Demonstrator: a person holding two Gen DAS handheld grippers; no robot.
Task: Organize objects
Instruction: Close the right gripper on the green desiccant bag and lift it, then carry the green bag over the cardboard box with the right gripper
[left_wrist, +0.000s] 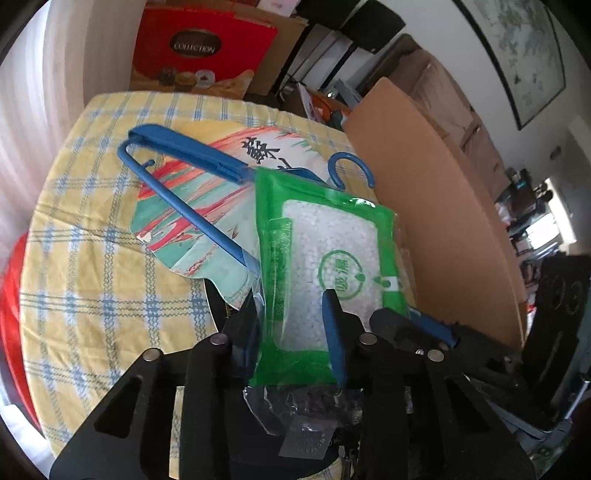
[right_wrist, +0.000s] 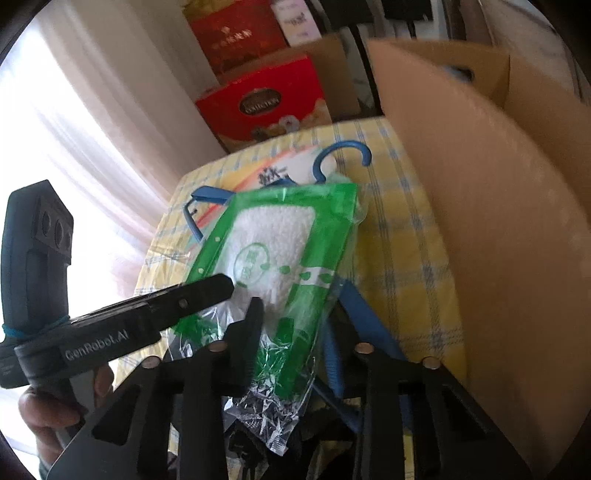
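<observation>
A green dehumidifier bag (left_wrist: 325, 258) full of white beads is held up above the yellow checked table (left_wrist: 92, 258). My left gripper (left_wrist: 291, 314) is shut on its lower part. My right gripper (right_wrist: 291, 332) is also shut on the bag (right_wrist: 280, 247), and the left gripper (right_wrist: 177, 302) reaches in from the left in that view. A blue clothes hanger (left_wrist: 192, 199) lies on a colourful paper bag (left_wrist: 207, 192) on the table behind; its hook (right_wrist: 343, 155) shows past the bag's top.
An open cardboard box (left_wrist: 443, 206) stands at the table's right; its wall (right_wrist: 498, 221) is close to the bag. Red gift boxes (left_wrist: 199, 48) stand behind the table. A curtain (right_wrist: 92, 129) hangs at the left.
</observation>
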